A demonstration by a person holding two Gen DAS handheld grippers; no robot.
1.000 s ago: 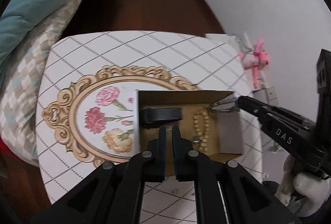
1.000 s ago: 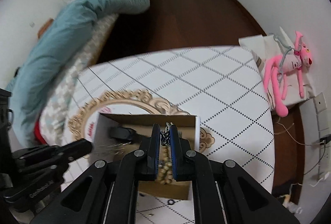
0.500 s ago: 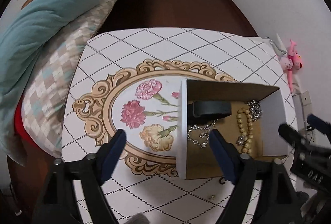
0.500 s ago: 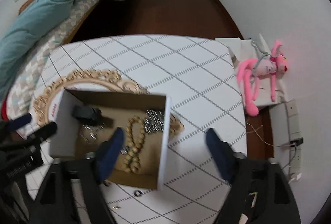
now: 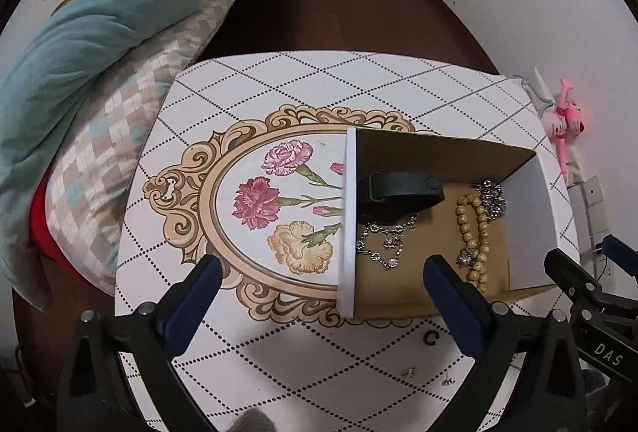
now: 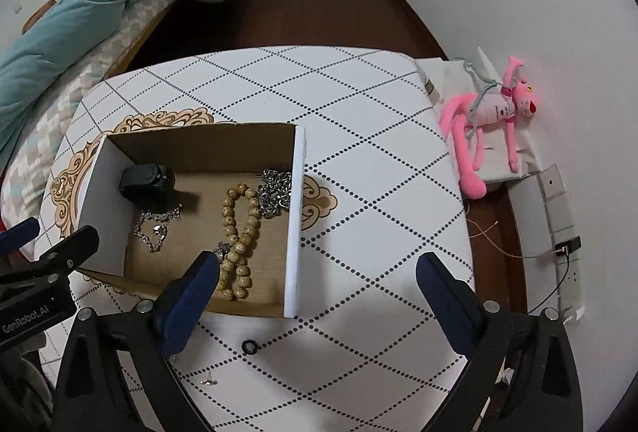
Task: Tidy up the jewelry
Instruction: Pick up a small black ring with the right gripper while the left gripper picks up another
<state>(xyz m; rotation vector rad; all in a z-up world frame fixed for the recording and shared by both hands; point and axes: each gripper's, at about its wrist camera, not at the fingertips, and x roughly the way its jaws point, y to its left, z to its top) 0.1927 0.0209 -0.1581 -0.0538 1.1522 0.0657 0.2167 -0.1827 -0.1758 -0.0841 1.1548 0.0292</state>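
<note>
Open cardboard box (image 6: 293, 232) standing on the bench (image 6: 359, 137), which carries a diamond-dot pattern and an ornate floral medallion (image 5: 279, 201). Contents of the box: a black band (image 6: 145, 181) against its far-left corner; a silver rhinestone necklace (image 6: 155, 228) just beside and nearer than the band; a wooden bead bracelet (image 6: 239, 232) near the middle of the box floor; a silver chain (image 6: 275, 189) heaped against the white right wall of the box, touching the beads. Outside the box, near its front wall: a small black ring (image 6: 249, 346) and a small gold earring (image 6: 209, 380) lying on the bench.

Left gripper (image 5: 319, 292): fingers spread wide apart, empty, raised above the front-left corner of the box. Right gripper (image 6: 319, 288): fingers likewise wide apart, empty, raised above the front-right corner of the box.

Surroundings: to the right of the box, beyond the bench edge, a pink plush toy (image 6: 494, 121); to the left of the box, a bed with a teal duvet (image 5: 119, 21).
</note>
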